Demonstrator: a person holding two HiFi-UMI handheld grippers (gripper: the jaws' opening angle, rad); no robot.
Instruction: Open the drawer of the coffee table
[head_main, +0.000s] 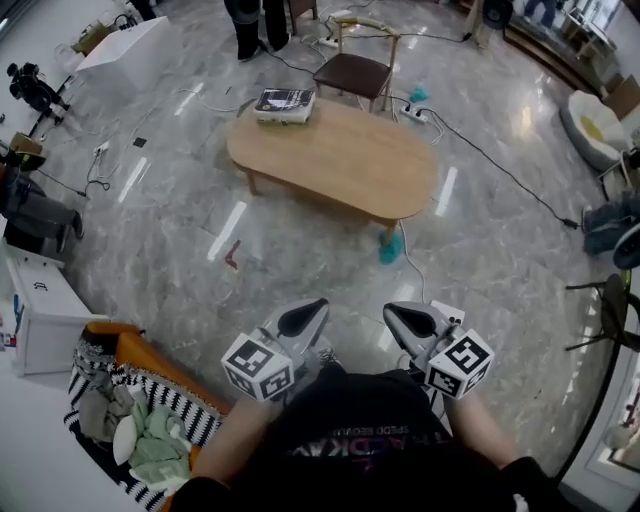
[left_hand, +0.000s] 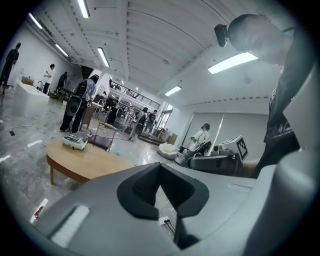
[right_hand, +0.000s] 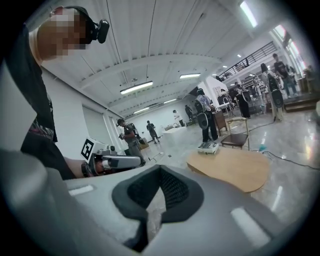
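The table (head_main: 340, 165) has a pale wood top, smooth and matt, on wooden legs. Around it the floor (head_main: 190, 240) is grey veined stone, polished to a gloss that carries bright streaks of reflection. The far chair (head_main: 352, 72) pairs a light wood frame with a dark, smooth seat. The left gripper (head_main: 312, 308) and right gripper (head_main: 397, 312) have matt grey plastic shells. Their black pads (right_hand: 172, 190) look rubbery, with a fine mesh texture. At near left lies soft striped cloth (head_main: 170, 400).
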